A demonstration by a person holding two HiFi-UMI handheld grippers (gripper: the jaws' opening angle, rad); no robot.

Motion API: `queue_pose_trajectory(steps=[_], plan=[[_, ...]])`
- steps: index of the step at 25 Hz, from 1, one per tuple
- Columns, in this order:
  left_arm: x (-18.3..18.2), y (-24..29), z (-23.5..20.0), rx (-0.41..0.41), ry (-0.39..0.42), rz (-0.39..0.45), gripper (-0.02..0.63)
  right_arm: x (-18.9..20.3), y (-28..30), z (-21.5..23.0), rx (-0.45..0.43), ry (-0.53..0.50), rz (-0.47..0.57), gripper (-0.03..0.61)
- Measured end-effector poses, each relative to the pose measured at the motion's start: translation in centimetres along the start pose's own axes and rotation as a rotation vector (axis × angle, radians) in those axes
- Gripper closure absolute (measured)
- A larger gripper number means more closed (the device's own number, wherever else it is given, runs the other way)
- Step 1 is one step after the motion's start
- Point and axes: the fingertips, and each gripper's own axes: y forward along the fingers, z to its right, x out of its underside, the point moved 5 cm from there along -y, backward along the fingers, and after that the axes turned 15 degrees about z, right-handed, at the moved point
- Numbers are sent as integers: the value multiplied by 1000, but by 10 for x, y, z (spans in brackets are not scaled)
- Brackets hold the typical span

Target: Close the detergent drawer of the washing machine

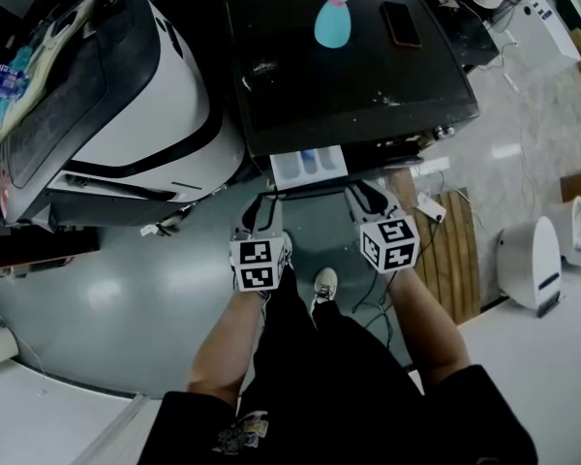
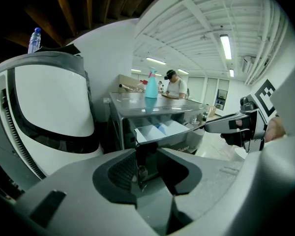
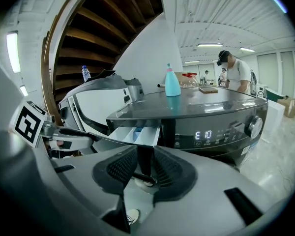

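Before the washer (image 1: 353, 76), my left tongs (image 1: 261, 208) hung with their jaws slightly spread and nothing between them; the drawer's front edge showed just past the gap. Beside them my right tongs (image 3: 144, 162) were parted by a similarly narrow gap, also empty, with only floor showing through. Both pairs sat just short of the drawer (image 1: 308, 168), and I could not tell whether either touched it. It stood pulled out from the washer's upper front, left of the lit display (image 3: 204, 134), its white compartments open to view. On the washer's dark top stood a blue bottle (image 1: 333, 15), with a phone (image 1: 401, 23) lying near it. A white-and-black machine (image 1: 145, 85) stood just left of the washer.
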Motion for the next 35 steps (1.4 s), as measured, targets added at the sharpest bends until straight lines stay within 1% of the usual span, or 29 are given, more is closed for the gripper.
queue_pose_trajectory(steps=[9, 21, 31, 35], plan=[[-7, 20, -10, -22, -8, 11, 486, -7, 22, 7, 31, 15, 12, 474], [-16, 44, -22, -50, -16, 4, 486, -17, 49, 15, 45, 17, 20, 474], [-17, 56, -28, -100, -49, 6, 486, -22, 63, 19, 67, 28, 10, 469], [-16, 59, -29, -110, -60, 7, 486, -23, 67, 19, 92, 37, 4, 468]])
